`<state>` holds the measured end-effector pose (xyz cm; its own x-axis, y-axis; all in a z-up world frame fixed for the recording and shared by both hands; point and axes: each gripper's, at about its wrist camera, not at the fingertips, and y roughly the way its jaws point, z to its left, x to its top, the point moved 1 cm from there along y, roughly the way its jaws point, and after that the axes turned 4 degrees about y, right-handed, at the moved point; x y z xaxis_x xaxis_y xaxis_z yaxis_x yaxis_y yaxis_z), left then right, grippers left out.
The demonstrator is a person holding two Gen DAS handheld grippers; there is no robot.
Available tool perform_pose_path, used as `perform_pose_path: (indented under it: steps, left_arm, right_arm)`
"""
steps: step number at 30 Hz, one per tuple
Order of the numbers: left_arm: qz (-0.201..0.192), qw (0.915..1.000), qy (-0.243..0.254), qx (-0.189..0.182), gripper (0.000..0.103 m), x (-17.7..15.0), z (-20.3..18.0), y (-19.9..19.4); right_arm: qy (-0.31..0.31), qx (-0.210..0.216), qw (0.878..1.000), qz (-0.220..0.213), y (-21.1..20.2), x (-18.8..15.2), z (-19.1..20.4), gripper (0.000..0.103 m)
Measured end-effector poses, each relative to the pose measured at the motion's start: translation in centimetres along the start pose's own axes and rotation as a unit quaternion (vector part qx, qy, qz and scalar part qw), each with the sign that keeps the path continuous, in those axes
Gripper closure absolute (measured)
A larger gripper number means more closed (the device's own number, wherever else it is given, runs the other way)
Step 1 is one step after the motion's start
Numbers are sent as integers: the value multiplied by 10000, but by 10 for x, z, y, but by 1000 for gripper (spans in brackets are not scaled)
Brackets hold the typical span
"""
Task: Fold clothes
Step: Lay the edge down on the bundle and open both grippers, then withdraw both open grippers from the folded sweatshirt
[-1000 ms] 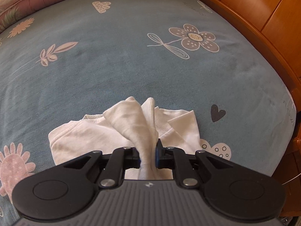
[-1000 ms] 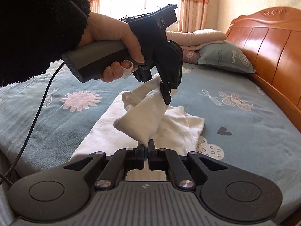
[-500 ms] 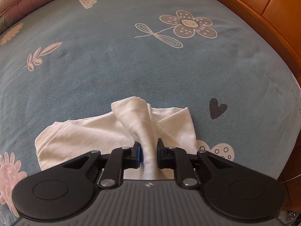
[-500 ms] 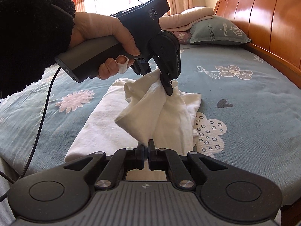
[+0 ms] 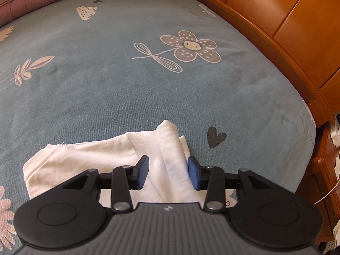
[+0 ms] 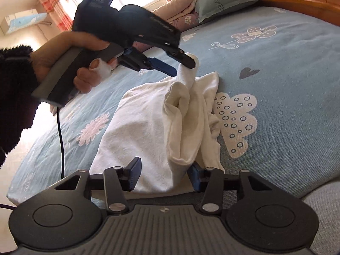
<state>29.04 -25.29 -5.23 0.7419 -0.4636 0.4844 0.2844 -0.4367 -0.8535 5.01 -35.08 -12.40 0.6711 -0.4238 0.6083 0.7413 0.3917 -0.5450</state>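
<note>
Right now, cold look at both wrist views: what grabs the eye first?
The white garment bunched near the bed's edge on the blue flower-print sheet. A raised peak of cloth stands between the spread fingers of the left hand-held gripper, gripped by a hand in a black fuzzy sleeve. The right hand-held gripper is open over the near fold, the orange wooden headboard behind.
</note>
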Motion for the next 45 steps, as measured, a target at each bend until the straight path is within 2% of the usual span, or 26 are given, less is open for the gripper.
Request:
perform_pose_path:
  steps: [3,6,8,12,14,16,20,26,29,31,33,35,39,43,45]
  left_arm:
    - [-211,9998,34,-50,57,-19,20,-21]
    - [-408,9986,297,173,56,-42,34,-37]
    - [-539,9970,494,240,55,-59,42,-45]
    - [-478,9968,586,240,50,-90,54,-45]
    - [-381,9956,752,407,50,-101,56,-39]
    - [-517,9943,826,430,50,-104,58,-39]
    - [-879,9939,657,118,49,-94,63,-47]
    - [-1078,9928,524,53,47,-74,73,-24]
    - [-1056,9937,368,75,47,-68,83,-1]
    - [-1048,9940,293,124,42,-63,89,13]
    - [-1052,9938,295,203,37,-59,89,18]
    - [-1030,9938,326,252,39,-58,86,15]
    - [-1170,9912,549,281,40,-76,78,-11]
    - [-1141,9887,804,548,37,-102,73,-42]
    - [-1110,9874,873,719,37,-112,73,-56]
  right_arm:
    - [366,109,9993,-39,1,4,-13,49]
    - [510,152,9985,-84,2,7,-20,52]
    - [440,3,9990,-60,3,9,-21,86]
    - [342,-384,9987,-36,1,9,-23,80]
    - [321,-414,9984,-188,-6,11,-22,79]
    - [1,-588,9973,-441,-14,19,-14,78]
    - [-887,-740,9905,-745,-16,48,12,76]
    - [-1736,-874,9794,-540,48,77,42,76]
    - [-1769,-1184,9769,-191,80,75,33,76]
    - [-1713,-1263,9771,-96,87,71,22,70]
    - [-1711,-1044,9797,-42,79,64,26,64]
    - [-1766,-765,9813,64,68,55,35,62]
    - [-1873,-207,9817,276,47,37,53,60]
    - [-1972,353,9785,487,25,20,71,47]
    - [-2008,597,9759,602,18,11,80,46]
